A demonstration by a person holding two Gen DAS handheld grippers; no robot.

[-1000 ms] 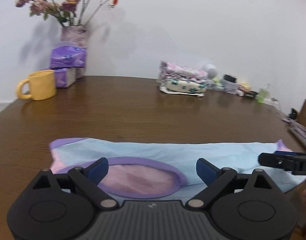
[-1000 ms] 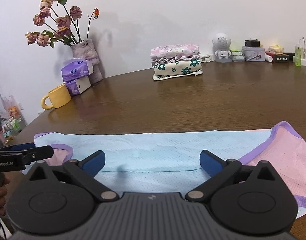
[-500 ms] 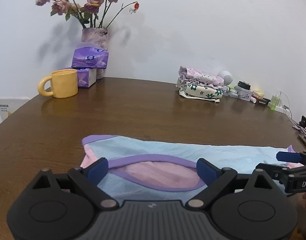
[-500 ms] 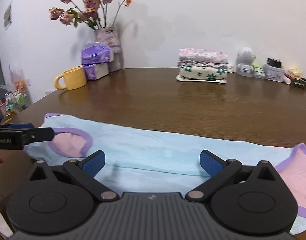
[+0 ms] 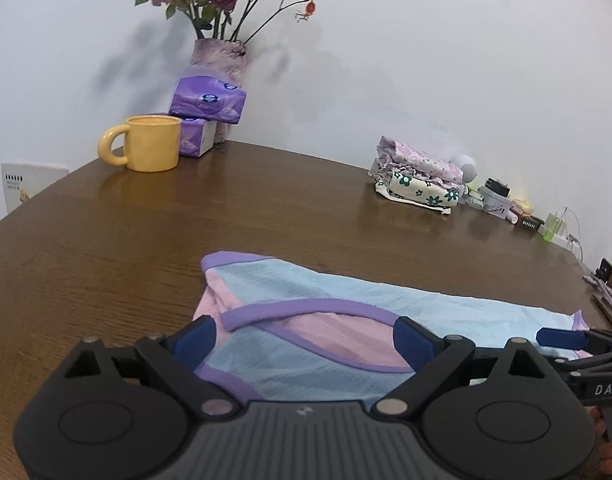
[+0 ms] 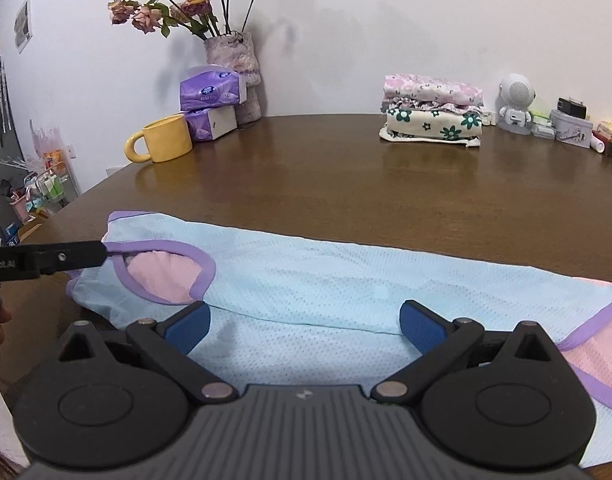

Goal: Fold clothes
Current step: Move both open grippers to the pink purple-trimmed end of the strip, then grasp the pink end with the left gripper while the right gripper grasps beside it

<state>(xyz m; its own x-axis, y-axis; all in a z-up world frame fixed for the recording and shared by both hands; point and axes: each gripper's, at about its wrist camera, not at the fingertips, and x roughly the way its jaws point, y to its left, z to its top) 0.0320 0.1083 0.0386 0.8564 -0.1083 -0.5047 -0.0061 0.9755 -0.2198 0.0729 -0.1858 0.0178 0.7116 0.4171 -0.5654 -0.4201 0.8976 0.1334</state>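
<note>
Your left gripper (image 5: 304,338) is spread wide at the purple armhole trim. The mesh top (image 6: 345,280) fills the lower frame: light, floppy, so pinch hems. Right gripper (image 6: 304,326) is spread too, over the middle.

Home room, likely living or dining area: round wooden table (image 6: 345,184) against white wall, vase of dried roses (image 6: 234,56), tissue packs (image 6: 210,90), yellow mug (image 6: 166,138), folded floral clothes stack (image 6: 431,114), small robot-shaped gadget (image 6: 515,102), toiletries clutter.
</note>
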